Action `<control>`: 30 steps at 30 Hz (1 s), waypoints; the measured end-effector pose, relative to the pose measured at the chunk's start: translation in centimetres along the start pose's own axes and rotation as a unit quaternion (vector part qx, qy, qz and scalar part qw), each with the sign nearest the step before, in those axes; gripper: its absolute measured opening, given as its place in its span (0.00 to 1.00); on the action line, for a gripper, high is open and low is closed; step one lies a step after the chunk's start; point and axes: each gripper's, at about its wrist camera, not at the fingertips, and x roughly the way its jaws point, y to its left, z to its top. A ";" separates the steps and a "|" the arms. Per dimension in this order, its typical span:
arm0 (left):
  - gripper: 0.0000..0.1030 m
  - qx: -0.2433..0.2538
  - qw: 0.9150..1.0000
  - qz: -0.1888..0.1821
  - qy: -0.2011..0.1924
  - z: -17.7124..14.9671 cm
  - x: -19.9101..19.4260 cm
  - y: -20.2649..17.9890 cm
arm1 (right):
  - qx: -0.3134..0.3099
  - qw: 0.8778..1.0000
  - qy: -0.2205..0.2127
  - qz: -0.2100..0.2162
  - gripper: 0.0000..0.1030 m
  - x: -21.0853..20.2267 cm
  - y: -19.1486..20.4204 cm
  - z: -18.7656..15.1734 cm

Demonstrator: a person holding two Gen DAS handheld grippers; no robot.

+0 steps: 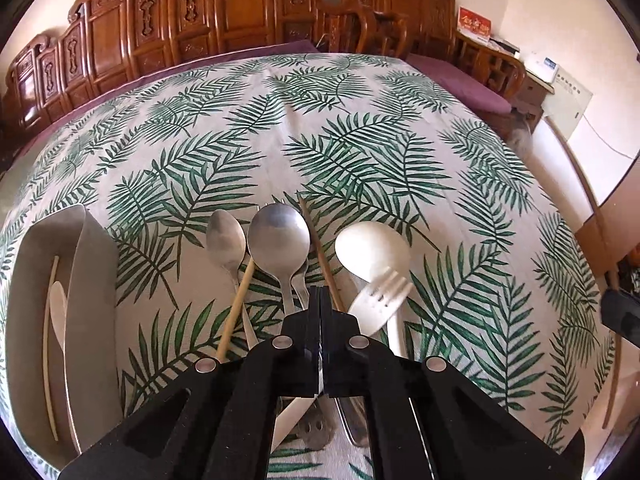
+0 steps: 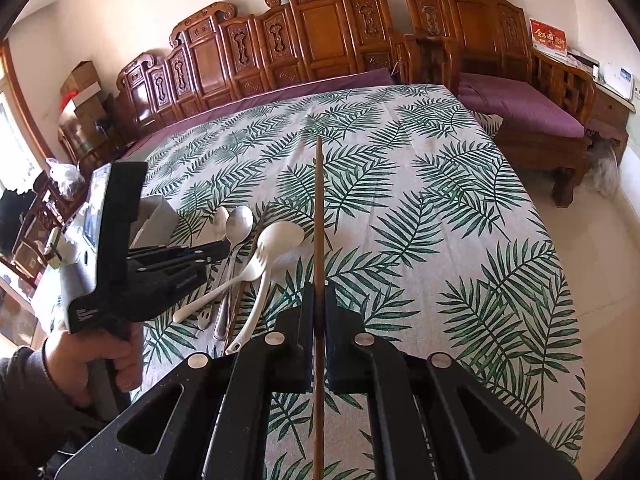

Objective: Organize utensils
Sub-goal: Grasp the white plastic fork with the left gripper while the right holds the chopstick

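My left gripper [image 1: 320,292] is shut and hovers over a pile of utensils; whether it pinches anything is unclear. The pile holds a small steel spoon [image 1: 225,240], a larger steel spoon [image 1: 279,236], a pale chopstick [image 1: 236,308], a brown chopstick [image 1: 320,252], a white plastic spoon [image 1: 372,250] and a white plastic fork [image 1: 380,300]. My right gripper [image 2: 319,288] is shut on a dark brown chopstick [image 2: 319,208] that points away over the table. The left gripper also shows in the right wrist view [image 2: 222,249], over the pile [image 2: 256,256].
A grey divided organizer tray [image 1: 96,280] stands at the left, with a pale chopstick and a white utensil [image 1: 58,312] in one slot. The table has a leaf-print cloth [image 1: 360,140]. Carved wooden benches with purple cushions [image 2: 520,100] line the far side.
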 end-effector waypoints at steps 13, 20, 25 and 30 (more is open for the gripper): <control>0.13 0.086 0.995 -0.034 0.042 -2.1 -0.1 -0.8 | -0.005 1.000 0.002 0.004 0.06 0.2 0.5 -0.2; 0.14 0.113 0.991 -0.043 0.055 -2.6 0.6 -1.2 | -0.005 1.000 0.002 0.004 0.06 0.1 0.5 -0.2; 0.18 0.136 0.987 -0.050 0.067 -3.1 0.6 -1.8 | -0.005 1.000 0.002 0.004 0.06 0.2 0.4 -0.2; 0.22 0.135 0.987 -0.050 0.068 -3.2 0.8 -1.7 | -0.007 1.000 0.005 0.005 0.06 0.4 0.6 -0.3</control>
